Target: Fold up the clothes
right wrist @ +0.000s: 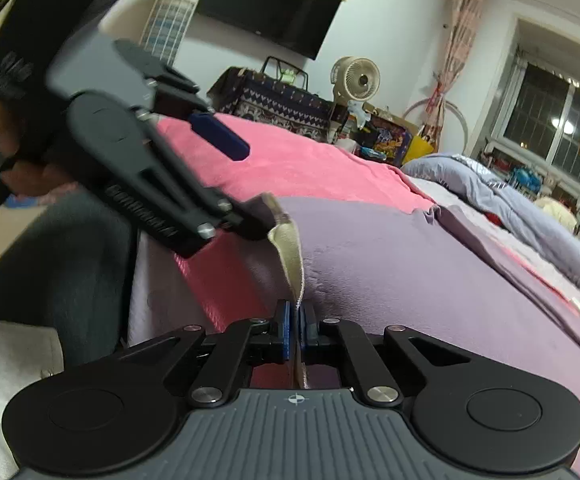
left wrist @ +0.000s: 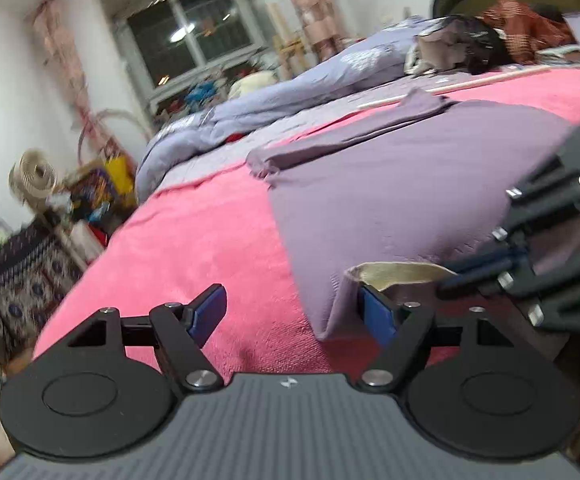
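While my right gripper [right wrist: 296, 330] has its two blue pads pressed together on the cream-coloured hem [right wrist: 292, 260] of the purple garment [right wrist: 430, 280], my left gripper [left wrist: 294, 312] stands with its jaws wide apart. From the left wrist camera, the left one's right-hand pad [left wrist: 376, 314] sits just against the lifted corner of that same garment [left wrist: 410, 184], where the cream lining [left wrist: 398, 272] curls up, while its other pad [left wrist: 206, 312] hangs over bare pink blanket [left wrist: 194, 248]. I cannot tell whether the pad truly touches the cloth or only sits just beside it.

The garment lies spread across the pink blanket [right wrist: 290, 160] on the bed, its near edge raised and pulled toward me, the far part flat, with a sleeve [left wrist: 370, 124] folded out to the side. From the right wrist camera I see the left gripper [right wrist: 242, 184] coming in from the left, one pad in the air and the other down near the top of the cream hem.

A lavender quilt [left wrist: 270, 112] is heaped farther up the bed, and beyond it is a dark window [left wrist: 194, 40]. On the other side of the room I can see a small fan [right wrist: 356, 78] and a black television [right wrist: 274, 4] on the wall.
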Available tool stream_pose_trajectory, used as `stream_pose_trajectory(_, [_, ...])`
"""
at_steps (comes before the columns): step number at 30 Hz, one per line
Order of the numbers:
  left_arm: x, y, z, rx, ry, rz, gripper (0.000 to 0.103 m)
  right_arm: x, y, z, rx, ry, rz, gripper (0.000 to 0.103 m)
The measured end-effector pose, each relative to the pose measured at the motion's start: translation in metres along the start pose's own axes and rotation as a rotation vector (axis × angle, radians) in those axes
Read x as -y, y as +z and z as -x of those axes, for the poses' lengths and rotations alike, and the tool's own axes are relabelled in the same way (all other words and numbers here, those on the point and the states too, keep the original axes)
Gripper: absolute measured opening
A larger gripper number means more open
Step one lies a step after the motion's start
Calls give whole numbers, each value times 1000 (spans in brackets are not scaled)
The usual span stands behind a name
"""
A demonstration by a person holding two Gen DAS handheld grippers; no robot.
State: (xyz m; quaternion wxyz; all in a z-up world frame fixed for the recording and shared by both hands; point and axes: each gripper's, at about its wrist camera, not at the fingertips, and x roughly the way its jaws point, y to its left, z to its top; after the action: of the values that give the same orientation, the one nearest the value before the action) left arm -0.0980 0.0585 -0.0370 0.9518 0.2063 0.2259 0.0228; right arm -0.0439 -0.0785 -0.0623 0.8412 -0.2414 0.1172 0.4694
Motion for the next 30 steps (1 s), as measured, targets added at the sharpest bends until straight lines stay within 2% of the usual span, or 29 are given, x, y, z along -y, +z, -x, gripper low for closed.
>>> stream_pose_trajectory(8, [19, 1, 8, 60, -87, -193, 77, 27, 13, 13, 67, -19, -96, 4])
stream_pose_trajectory(10, [29, 1, -3, 33, -71, -251, 78, 34, 14, 14, 55, -23, -104, 4])
stream_pose_trajectory(13, [38, -3, -16, -4, -5, -312, 77, 41, 10, 16, 32, -1, -134, 7])
stream_pose_trajectory(16, [40, -6, -14, -31, -18, -313, 77, 38, 5, 20, 29, 40, -147, 10])
stream_pose_trajectory(17, [40, -8, -14, -39, -23, -313, 77, 35, 4, 20, 31, 42, -142, 15])
stream_pose_trajectory(20, [48, -15, -5, -42, -37, -363, 77, 29, 4, 18, 34, 52, -146, 19])
stream_pose_trajectory(24, [53, -19, -10, -52, 21, -375, 77, 25, 5, 18, 33, 54, -151, 28])
stream_pose_trajectory(28, [53, -19, -24, -78, 76, -350, 77, 25, 4, 19, 35, 49, -162, 32])
stream_pose_trajectory(30, [55, -19, -27, -79, 111, -348, 77, 24, 4, 20, 39, 42, -160, 39])
